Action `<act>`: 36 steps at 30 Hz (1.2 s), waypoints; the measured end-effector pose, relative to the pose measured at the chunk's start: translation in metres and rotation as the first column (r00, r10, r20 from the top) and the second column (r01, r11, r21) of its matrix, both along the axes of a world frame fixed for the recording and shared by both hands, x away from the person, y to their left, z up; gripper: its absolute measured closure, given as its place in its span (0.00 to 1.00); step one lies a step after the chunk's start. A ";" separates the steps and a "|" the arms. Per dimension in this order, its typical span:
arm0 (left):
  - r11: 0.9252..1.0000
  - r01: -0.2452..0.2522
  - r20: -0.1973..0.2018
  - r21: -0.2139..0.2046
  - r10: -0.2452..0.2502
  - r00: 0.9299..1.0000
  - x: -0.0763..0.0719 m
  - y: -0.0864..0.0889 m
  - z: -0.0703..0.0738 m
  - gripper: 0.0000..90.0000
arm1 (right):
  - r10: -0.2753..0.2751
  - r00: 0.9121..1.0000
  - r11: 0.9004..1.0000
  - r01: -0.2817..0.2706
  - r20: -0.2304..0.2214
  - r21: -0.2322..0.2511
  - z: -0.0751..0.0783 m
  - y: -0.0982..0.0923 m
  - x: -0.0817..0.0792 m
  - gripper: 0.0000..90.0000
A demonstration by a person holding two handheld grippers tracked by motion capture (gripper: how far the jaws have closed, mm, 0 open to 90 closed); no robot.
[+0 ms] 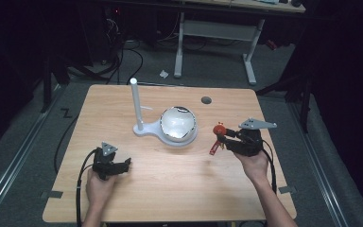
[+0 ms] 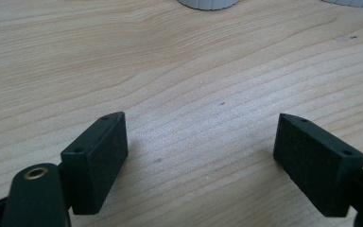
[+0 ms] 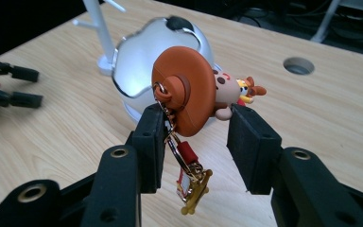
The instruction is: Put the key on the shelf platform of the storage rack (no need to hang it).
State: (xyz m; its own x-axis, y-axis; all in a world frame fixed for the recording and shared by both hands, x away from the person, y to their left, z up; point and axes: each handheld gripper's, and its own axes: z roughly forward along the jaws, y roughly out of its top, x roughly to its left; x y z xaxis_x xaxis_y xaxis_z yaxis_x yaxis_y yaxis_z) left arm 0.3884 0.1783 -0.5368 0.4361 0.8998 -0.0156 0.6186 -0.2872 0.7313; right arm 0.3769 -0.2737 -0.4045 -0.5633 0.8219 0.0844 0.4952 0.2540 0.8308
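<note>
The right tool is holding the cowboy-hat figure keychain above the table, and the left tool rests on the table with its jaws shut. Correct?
Not quite: the left tool has its jaws open, wide apart with bare wooden table between them, as the left gripper view shows. The rest stands: the right tool holds the cowboy-hat figure keychain above the table.

A lab or test room: the pale wooden worktop (image 1: 123, 198) stands on grey carpet between metal floor rails (image 1: 19, 161), with tangled black cables (image 1: 118, 52) and a white-legged desk (image 1: 217, 33) in the dark beyond the worktop.
</note>
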 end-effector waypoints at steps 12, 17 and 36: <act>1.000 0.000 0.000 0.000 0.000 1.000 0.000 0.000 0.000 0.21 | 0.090 0.996 0.996 -0.090 0.015 -0.006 0.023 0.027 0.007 0.65; 1.000 0.000 0.000 0.000 0.000 1.000 0.000 0.000 0.000 0.21 | 0.117 0.993 0.993 -0.117 0.009 -0.008 0.030 0.037 0.012 0.65; 1.000 0.000 0.000 0.000 0.000 1.000 0.000 0.000 0.000 0.21 | 0.163 0.986 0.986 -0.163 0.029 0.009 0.059 0.067 0.038 0.65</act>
State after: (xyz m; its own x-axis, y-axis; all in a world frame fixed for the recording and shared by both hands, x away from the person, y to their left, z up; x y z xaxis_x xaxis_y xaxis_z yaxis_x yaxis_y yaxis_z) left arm 0.3884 0.1784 -0.5368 0.4361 0.8998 -0.0161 0.6188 -0.2868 0.7313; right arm 0.4153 -0.2063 -0.3452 -0.6922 0.7178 0.0757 0.4243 0.3198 0.8472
